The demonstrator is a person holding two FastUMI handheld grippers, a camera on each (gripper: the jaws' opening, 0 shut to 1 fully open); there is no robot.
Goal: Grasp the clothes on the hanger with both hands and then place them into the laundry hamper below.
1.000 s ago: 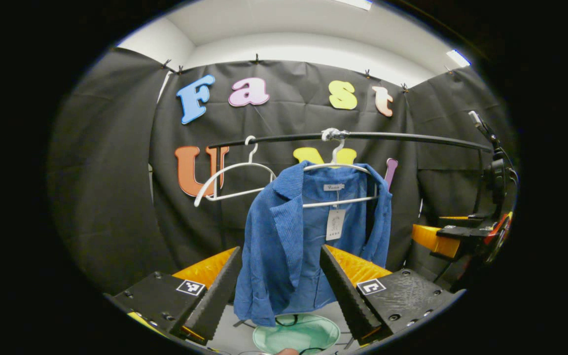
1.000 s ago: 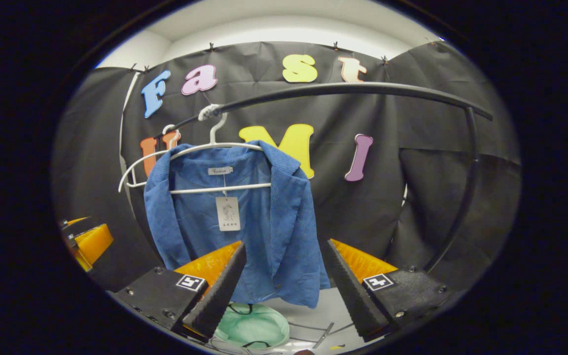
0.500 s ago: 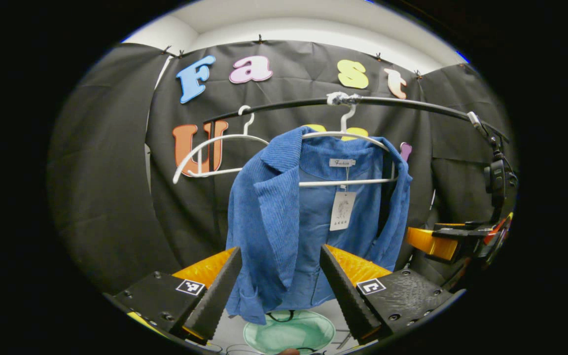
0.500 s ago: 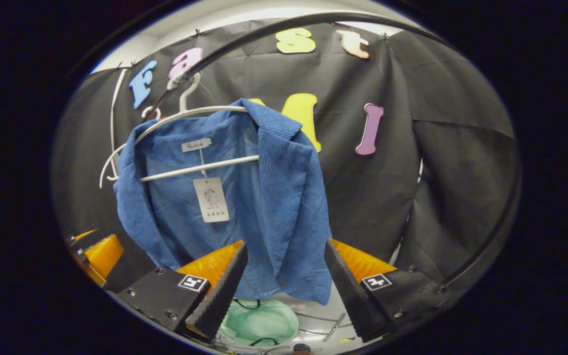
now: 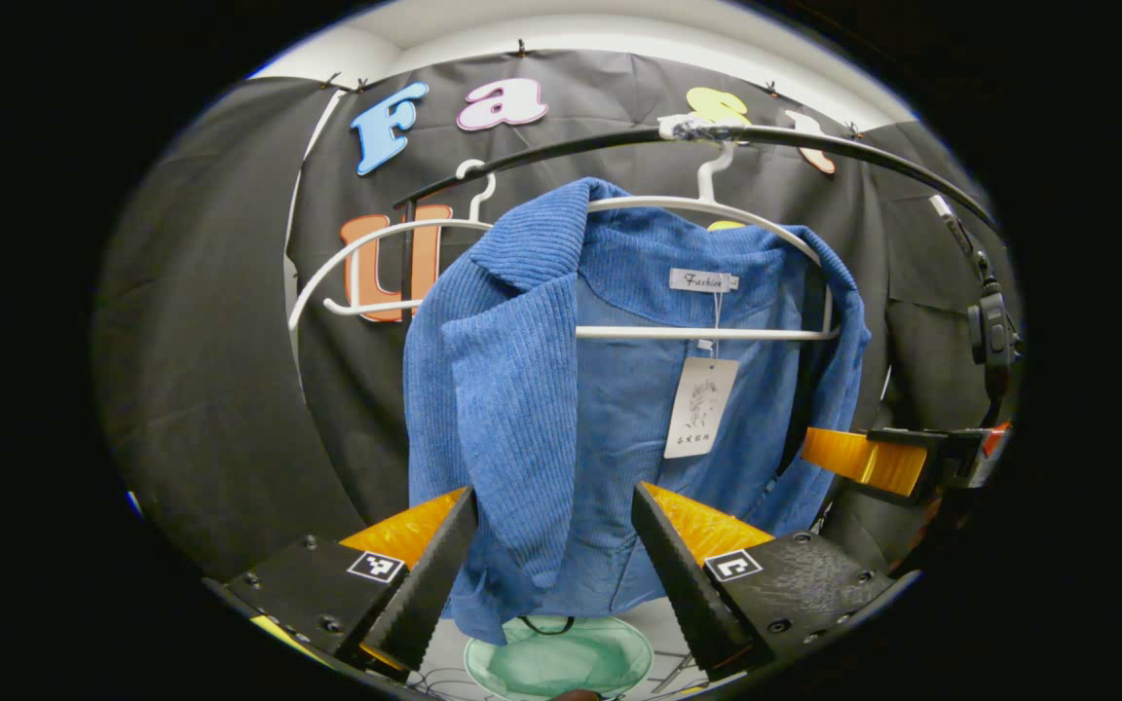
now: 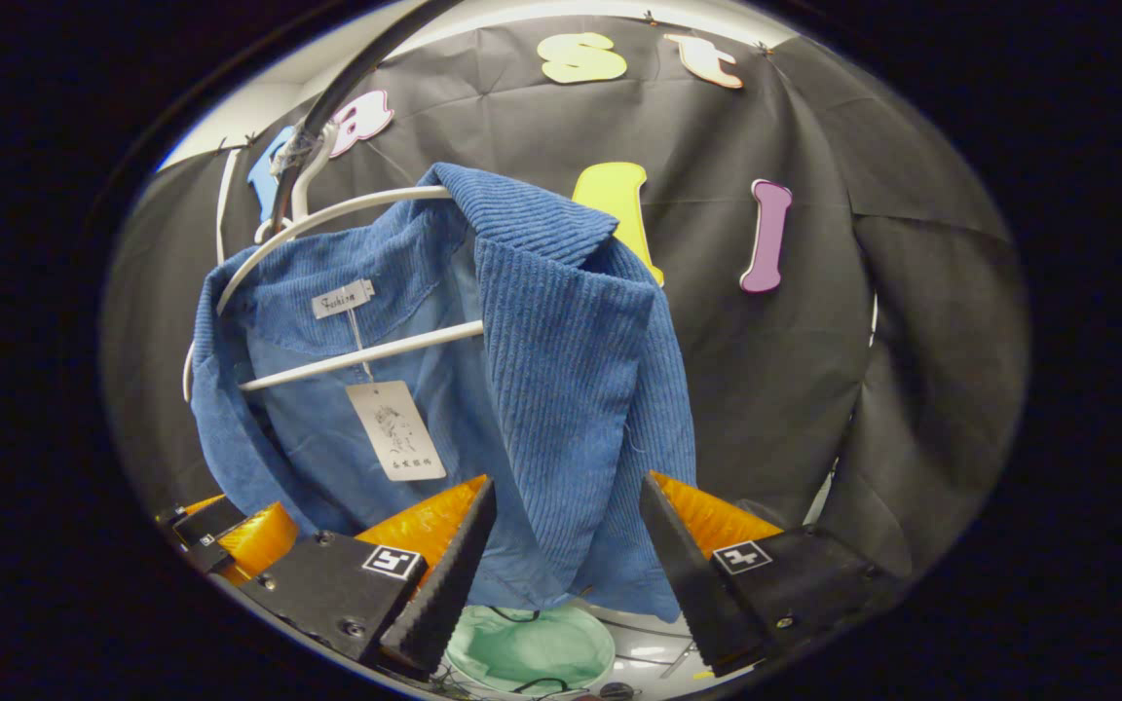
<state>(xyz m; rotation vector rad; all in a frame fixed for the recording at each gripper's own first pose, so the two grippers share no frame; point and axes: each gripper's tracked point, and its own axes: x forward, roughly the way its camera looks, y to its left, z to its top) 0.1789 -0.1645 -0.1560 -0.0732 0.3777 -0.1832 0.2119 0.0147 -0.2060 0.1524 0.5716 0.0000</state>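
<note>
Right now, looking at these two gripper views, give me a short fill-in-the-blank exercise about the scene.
1. The jacket on the white hanger is coloured ____.
2. The hanger hooks over a black ____.
3. The jaws of the left gripper and the right gripper both stand ____.
4. The hamper, beneath the jacket, is coloured ____.

Missing words: blue; rail; open; green

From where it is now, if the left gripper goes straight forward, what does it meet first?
Most likely the jacket: its front panel hangs straight ahead between the open fingers of the left gripper. Depth is unclear.
</note>
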